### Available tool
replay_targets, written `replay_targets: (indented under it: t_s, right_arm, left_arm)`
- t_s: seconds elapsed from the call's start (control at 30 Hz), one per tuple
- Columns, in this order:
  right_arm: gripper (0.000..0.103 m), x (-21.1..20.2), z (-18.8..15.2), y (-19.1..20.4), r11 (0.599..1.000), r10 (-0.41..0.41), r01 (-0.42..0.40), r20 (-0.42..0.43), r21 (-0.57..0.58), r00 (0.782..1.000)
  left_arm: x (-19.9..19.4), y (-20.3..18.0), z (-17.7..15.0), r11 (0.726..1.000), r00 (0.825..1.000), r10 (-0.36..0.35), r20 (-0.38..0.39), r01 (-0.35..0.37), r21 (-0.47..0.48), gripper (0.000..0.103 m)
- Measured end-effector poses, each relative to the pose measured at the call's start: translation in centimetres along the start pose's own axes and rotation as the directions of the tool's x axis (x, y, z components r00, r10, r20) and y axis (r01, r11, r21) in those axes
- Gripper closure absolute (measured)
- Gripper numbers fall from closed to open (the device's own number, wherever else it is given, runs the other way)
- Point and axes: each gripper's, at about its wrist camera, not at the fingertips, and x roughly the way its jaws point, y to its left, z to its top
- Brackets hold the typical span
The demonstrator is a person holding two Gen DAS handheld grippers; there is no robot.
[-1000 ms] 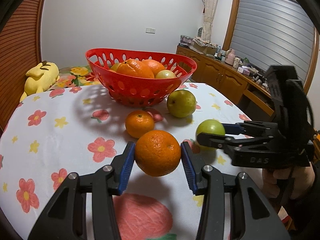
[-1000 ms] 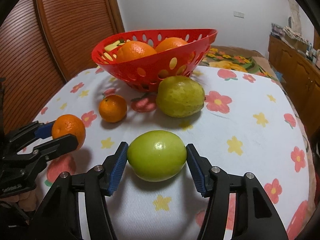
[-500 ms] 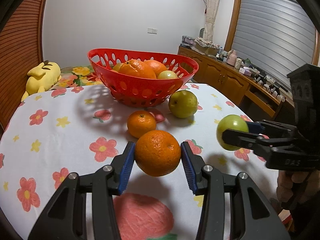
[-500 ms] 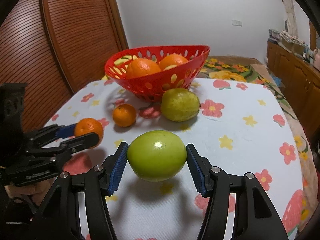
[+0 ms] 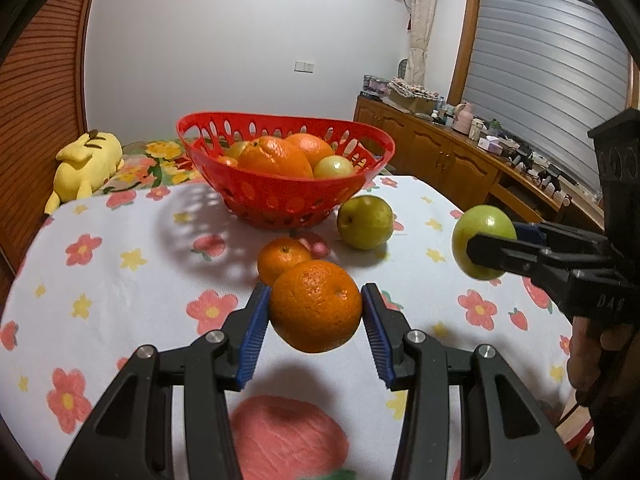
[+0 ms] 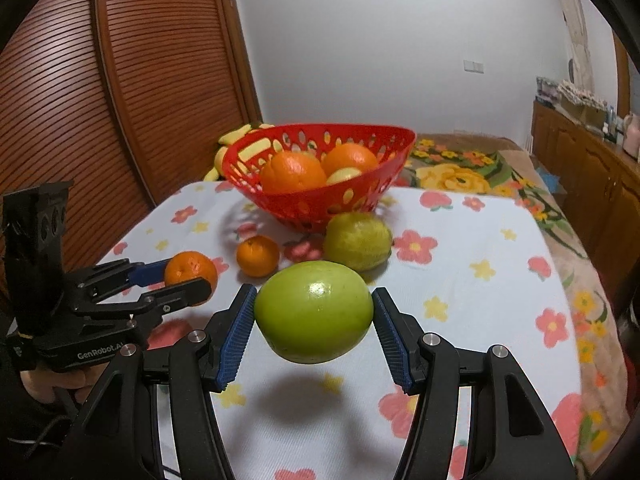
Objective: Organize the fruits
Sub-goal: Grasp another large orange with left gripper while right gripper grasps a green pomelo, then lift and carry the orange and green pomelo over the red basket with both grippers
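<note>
- Two loads: left gripper (image 5: 316, 316) pinches an orange (image 5: 316, 306); right gripper (image 6: 314, 322) clamps a green fruit (image 6: 314, 312).
- The red basket (image 5: 280, 200) lies straight ahead of both, nearer the left.

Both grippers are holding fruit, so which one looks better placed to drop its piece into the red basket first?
Probably the left gripper: its orange lines up with the red basket. The right gripper holds its green fruit farther off to the side.

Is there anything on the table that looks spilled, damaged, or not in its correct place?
Nothing looks spilled or damaged. Only a small orange and a yellow-green fruit lie on the tablecloth beside the red basket, not in it.
</note>
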Motion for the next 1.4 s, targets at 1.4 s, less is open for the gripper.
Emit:
replay_targets:
  t_s: [1.4]
  right_arm:
    - [0.043, 12.5, 12.5, -4.6, 0.986, -0.023, 0.01, -0.079, -0.164, 0.997]
  left_arm:
    - [10.1, 6.0, 15.9, 0.998, 0.999, 0.025, -0.048, -0.023, 0.052, 0.058]
